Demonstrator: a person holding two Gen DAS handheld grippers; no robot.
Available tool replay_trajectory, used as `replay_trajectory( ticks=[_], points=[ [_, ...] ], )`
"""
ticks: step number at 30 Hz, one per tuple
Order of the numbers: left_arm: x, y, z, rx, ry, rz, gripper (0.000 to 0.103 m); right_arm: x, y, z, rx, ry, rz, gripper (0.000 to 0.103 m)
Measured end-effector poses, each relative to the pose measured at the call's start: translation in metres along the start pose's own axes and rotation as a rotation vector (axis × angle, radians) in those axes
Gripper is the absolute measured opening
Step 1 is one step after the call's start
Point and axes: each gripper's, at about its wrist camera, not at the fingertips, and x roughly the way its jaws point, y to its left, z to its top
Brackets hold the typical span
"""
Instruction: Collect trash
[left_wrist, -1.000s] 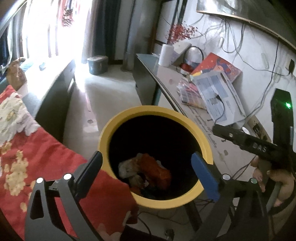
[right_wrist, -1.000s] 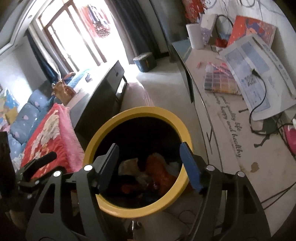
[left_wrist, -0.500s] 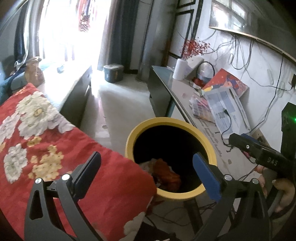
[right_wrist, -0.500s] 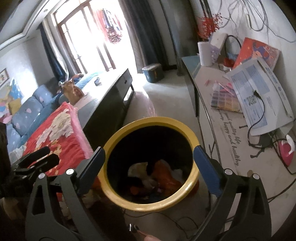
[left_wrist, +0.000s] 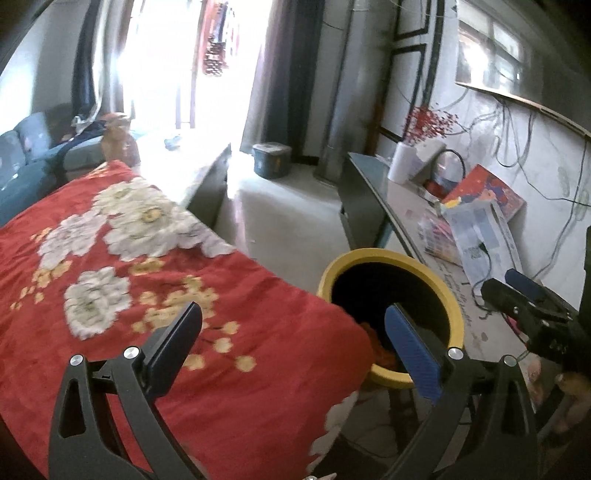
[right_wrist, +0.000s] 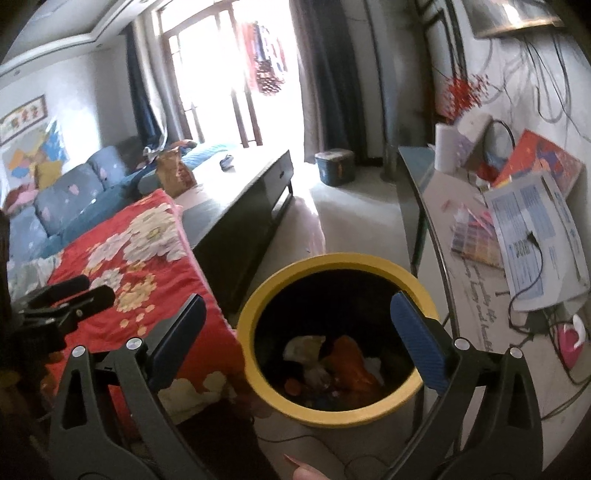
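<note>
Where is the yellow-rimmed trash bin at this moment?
The yellow-rimmed trash bin sits on the floor, low centre in the right wrist view, between the red floral blanket to its left and the cluttered side table.

A round yellow-rimmed trash bin (right_wrist: 334, 334) holding crumpled orange and white scraps (right_wrist: 332, 360) stands between a red floral blanket (right_wrist: 133, 251) on its left and a long cluttered side table (right_wrist: 476, 295) on its right.
</note>
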Motion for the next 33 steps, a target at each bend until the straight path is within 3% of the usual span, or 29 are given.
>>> replay_trajectory(
  ticks=[13, 28, 33],
  points=[
    [-0.035, 0.034, -0.017, -0.030, -0.052, 0.099, 0.097, -0.011, 0.050, -0.008, -0.085, -0.059, 0.035, 0.092],
    [-0.093, 0.072, -0.050, -0.072, -0.200, 0.239, 0.097, -0.048, 0.105, -0.030, -0.167, -0.329, 0.033, 0.092],
    [-0.112, 0.082, -0.060, -0.104, -0.245, 0.285, 0.097, -0.052, 0.113, -0.036, -0.160, -0.360, 0.002, 0.092]
  ],
)
